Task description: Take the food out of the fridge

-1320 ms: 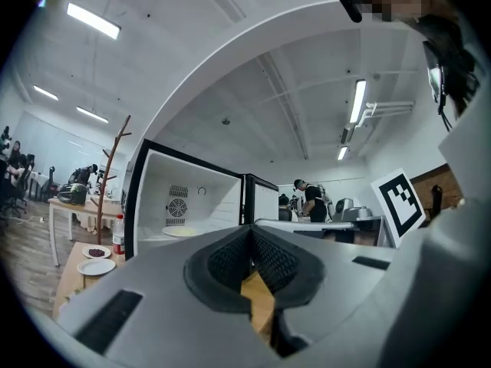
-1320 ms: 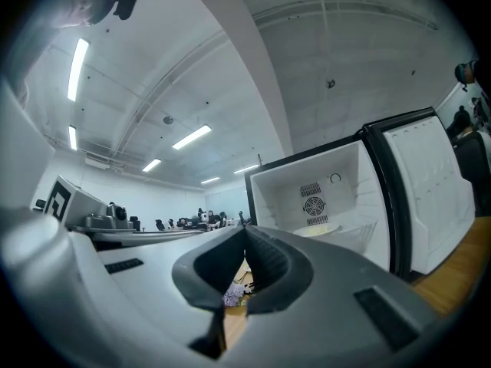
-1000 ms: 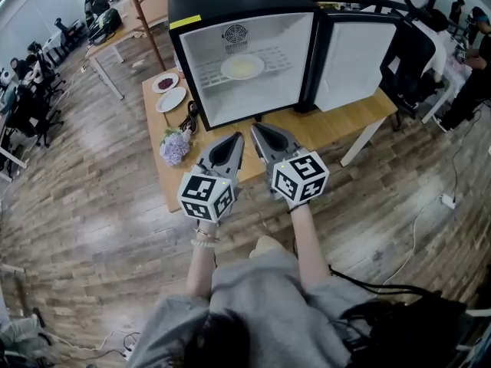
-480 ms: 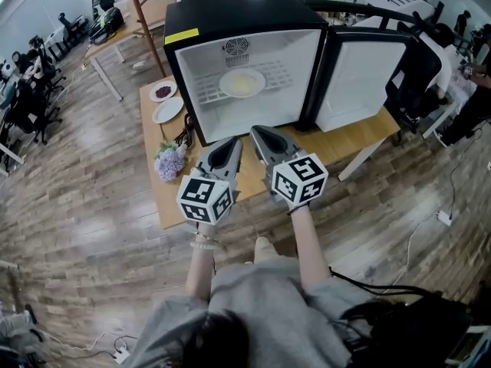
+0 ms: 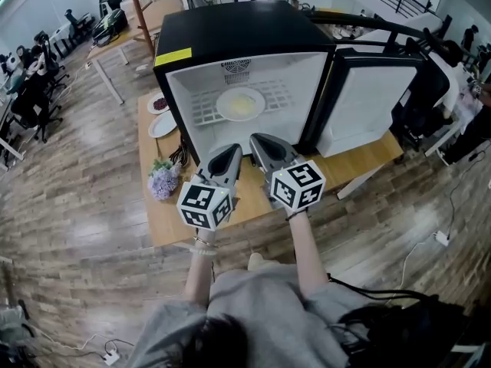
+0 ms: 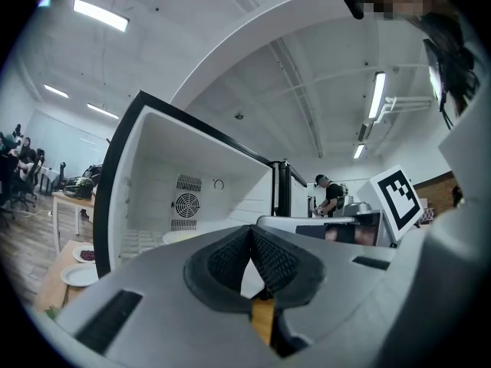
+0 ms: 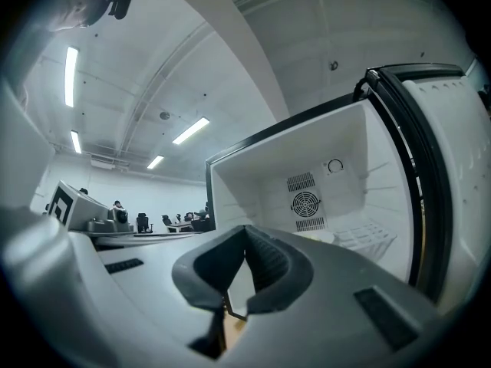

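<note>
- The left claw [image 5: 229, 152] and the right claw [image 5: 258, 139] are both clenched on nothing, side by side over the wooden counter [image 5: 165, 217].
- Both point at the open black mini fridge [image 5: 230, 29] standing on that counter.
- The pale yellow food [image 5: 241, 104] lies on a round white plate [image 5: 224, 98] on the fridge's wire shelf [image 5: 201, 107], apart from both claws.

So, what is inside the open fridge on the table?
A white plate with pale food lies on the wire shelf, and a round fan vent sits in the back wall. The left gripper and right gripper cover the lower front of the inside.
</note>
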A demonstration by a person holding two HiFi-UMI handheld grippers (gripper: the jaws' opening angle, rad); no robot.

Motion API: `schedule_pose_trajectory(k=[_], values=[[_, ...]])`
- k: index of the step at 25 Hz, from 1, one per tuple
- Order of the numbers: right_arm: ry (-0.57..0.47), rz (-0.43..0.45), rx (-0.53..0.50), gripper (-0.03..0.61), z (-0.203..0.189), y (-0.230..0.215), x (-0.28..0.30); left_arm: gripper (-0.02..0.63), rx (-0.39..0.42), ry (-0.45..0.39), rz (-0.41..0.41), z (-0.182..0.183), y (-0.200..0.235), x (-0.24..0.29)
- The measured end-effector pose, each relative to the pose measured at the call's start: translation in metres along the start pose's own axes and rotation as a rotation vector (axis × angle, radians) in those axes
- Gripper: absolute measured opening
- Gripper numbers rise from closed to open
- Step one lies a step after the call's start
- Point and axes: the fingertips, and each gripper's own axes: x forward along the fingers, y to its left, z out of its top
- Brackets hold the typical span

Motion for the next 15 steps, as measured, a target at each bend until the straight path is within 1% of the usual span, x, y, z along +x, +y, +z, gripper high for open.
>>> schedule_pose_trajectory(k=[5,9,12,15], values=[[0.013,0.013,0.025,0.008,-0.002,-0.005,0.014,0.008,-0.009,0.009,0.023,-0.001,0.015,0.008],[0.024,0.011,0.062,0.008,-0.008,-0.013,0.022,0.008,-0.014,0.03,0.023,-0.005,0.023,0.015],[0.023,-0.012,0.117,0.009,-0.012,-0.022,0.03,0.008,-0.012,0.044,0.015,-0.008,0.031,0.021],[0.043,-0.038,0.218,0.009,-0.018,-0.032,0.039,0.008,-0.02,0.052,0.013,-0.01,0.041,0.028]])
